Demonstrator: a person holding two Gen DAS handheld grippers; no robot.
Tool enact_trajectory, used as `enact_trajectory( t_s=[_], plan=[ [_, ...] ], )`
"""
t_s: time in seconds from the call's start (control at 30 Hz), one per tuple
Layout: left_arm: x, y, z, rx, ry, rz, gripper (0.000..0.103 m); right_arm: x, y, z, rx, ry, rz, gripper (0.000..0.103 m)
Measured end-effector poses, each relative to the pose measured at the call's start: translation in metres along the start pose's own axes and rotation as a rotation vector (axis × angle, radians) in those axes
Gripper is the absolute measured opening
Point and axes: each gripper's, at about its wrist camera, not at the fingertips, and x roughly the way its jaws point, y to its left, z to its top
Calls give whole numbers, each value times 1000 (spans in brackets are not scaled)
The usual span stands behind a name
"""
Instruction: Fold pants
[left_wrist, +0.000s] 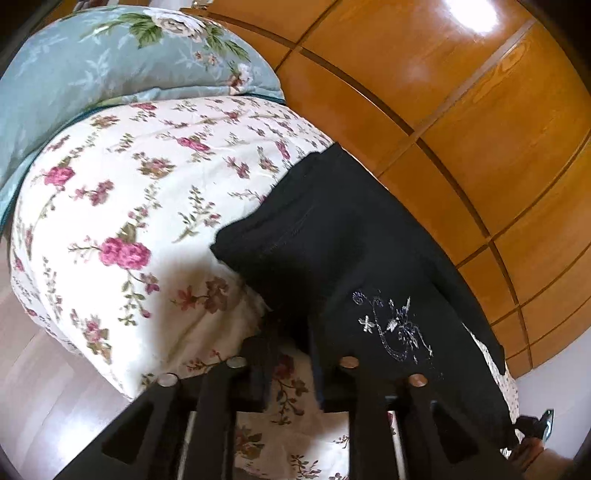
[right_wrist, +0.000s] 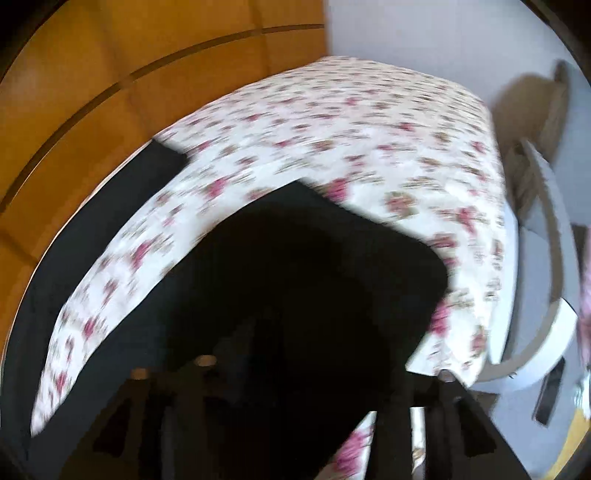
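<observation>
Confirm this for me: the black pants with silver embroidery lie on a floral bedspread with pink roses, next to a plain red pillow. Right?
Not quite. The pillow is pale blue-green with a floral print, not plain red, as the left wrist view shows. The rest holds: the black pants with silver embroidery lie on the white floral bedspread with pink roses.

Home bedroom: floral-covered bed, pillow, wooden wardrobe.

Both wrist views look steeply down, close, sharing pants on bedspread
</observation>
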Motion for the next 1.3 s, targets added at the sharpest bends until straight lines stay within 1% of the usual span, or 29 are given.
enact_trajectory(
  t_s=[0.03,0.1,0.17,0.2,0.23,0.33,0.37,0.4,0.43,0.47,0.53,0.57,0.67,0.77,0.9,0.97,1.1,1.2,1.27,1.3],
  plan=[
    [-5,3,1,-21,-14,-1,23,-2,-8,5,30,-20,-37,54],
    [-16,10,2,-63,-53,25,25,-10,-21,19,69,-85,-108,54],
    [-32,18,5,-101,-117,74,25,-25,-24,32,58,-177,-175,55],
    [-38,21,7,-114,-143,90,26,-33,-22,39,48,-229,-188,57],
    [-47,23,9,-127,-175,105,26,-40,-20,45,36,-269,-185,61],
    [-67,25,12,-141,-253,134,30,-57,3,58,-43,-381,-169,62],
    [-72,23,12,-139,-276,141,30,-60,12,62,-67,-399,-144,63],
    [-77,21,12,-133,-299,147,31,-62,24,63,-93,-407,-93,65],
    [-82,17,12,-117,-321,154,32,-62,32,62,-109,-404,-57,67],
    [-85,12,12,-100,-330,157,33,-62,44,61,-132,-392,0,67],
    [-87,0,14,-57,-333,149,38,-58,66,58,-179,-360,129,67],
    [-87,-5,15,-38,-326,139,39,-55,81,53,-226,-332,210,67],
    [-81,-18,18,16,-299,134,39,-45,107,32,-314,-264,325,67],
    [-74,-28,22,33,-277,127,39,-36,123,12,-362,-201,437,67],
    [-58,-38,37,38,-228,116,39,-23,131,-4,-384,-126,522,67],
    [-48,-47,46,57,-206,108,39,-13,135,-8,-383,-88,546,67],
    [-13,-75,66,146,-131,111,39,2,139,-13,-344,-19,599,67],
    [13,-94,77,210,-89,119,40,8,148,-14,-346,3,625,67],
    [36,-105,89,245,-58,129,42,10,157,-17,-352,19,657,67],
    [47,-109,95,256,-41,136,46,11,164,-18,-354,30,672,67]
  ],
)
